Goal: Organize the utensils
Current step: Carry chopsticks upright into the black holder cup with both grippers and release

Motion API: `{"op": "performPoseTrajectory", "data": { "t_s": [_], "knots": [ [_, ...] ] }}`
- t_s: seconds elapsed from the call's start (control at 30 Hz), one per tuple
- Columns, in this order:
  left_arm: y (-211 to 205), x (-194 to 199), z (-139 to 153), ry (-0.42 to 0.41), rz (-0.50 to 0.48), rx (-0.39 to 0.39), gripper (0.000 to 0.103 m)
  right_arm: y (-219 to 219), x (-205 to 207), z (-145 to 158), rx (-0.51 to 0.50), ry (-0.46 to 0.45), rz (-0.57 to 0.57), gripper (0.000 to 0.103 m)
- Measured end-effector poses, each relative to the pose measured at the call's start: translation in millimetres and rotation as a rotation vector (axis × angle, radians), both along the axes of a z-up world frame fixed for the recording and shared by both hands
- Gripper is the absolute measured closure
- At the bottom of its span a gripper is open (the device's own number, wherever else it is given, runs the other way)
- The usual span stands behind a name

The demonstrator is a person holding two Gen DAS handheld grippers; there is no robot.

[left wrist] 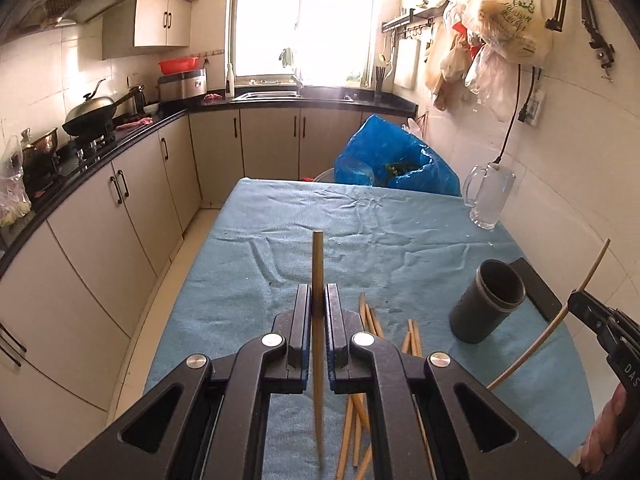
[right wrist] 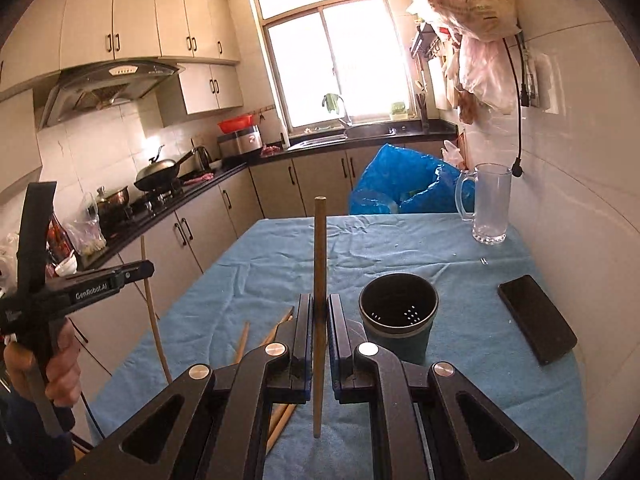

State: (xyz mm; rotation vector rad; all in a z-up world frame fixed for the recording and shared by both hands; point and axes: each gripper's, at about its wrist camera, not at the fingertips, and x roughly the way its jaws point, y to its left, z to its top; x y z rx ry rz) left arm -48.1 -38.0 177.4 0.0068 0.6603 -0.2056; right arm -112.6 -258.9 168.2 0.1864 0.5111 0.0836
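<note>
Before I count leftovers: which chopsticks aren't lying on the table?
Two: one upright chopstick in the left tongs, another in the right tongs.

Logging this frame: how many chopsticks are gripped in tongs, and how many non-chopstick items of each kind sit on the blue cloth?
Held chopsticks: 2, left chopstick in left tongs, right chopstick in right tongs
Utensil cup: 1
Glass mug: 1
Phone: 1
Total: 5

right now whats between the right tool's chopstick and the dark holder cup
Nothing but bare blue cloth. In the right wrist view, the chopstick in the right tool stands just left of the holder cup.
</note>
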Motion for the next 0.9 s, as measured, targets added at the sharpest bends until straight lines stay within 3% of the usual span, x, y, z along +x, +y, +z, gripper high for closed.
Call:
{"op": "performPoseTrajectory", "data": {
  "t_s": [0.9],
  "knots": [
    [-16, -21, 32, -0.043, -0.024, -0.022, 0.097, -25, -23, 17, 0.046, -0.036, -0.056, 0.096]
  ]
}}
